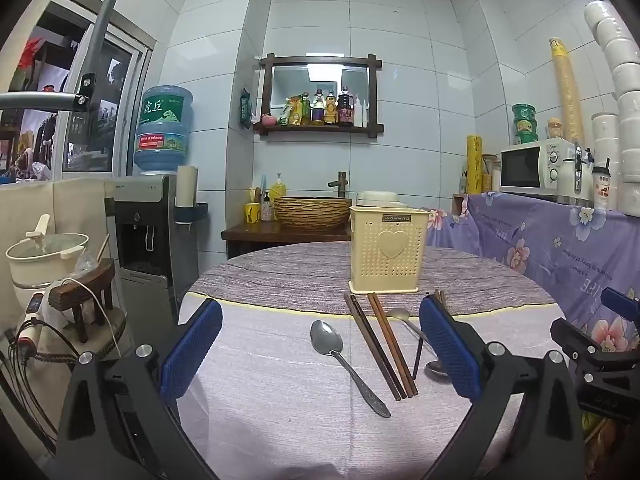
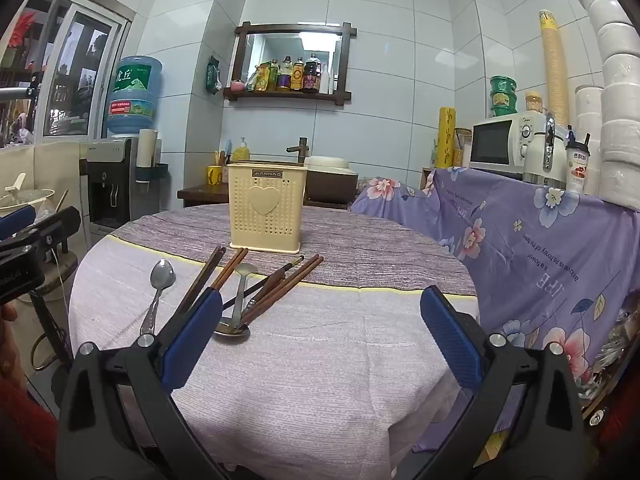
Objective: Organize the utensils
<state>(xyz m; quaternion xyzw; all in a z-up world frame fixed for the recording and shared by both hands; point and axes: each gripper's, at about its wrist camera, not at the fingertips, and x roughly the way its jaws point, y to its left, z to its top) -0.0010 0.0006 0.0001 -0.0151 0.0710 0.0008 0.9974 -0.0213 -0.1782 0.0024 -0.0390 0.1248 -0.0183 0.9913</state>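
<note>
A cream perforated utensil holder (image 1: 387, 255) with a heart on its front stands upright on the round table; it also shows in the right wrist view (image 2: 265, 211). In front of it lie a steel spoon (image 1: 345, 360), brown chopsticks (image 1: 380, 346) and a second spoon (image 1: 416, 334) partly hidden by my finger. The right wrist view shows the spoon (image 2: 157, 294), crossed chopsticks (image 2: 280, 286) and a ladle-like spoon (image 2: 236, 312). My left gripper (image 1: 320, 350) is open and empty, above the utensils. My right gripper (image 2: 322, 334) is open and empty, right of the pile.
The round table (image 1: 280, 400) has a lilac cloth and its edges fall off left and right. A floral-covered counter (image 2: 540, 240) with a microwave (image 2: 504, 142) stands right. A water dispenser (image 1: 146, 224) and a pot on a stool (image 1: 44, 256) stand left.
</note>
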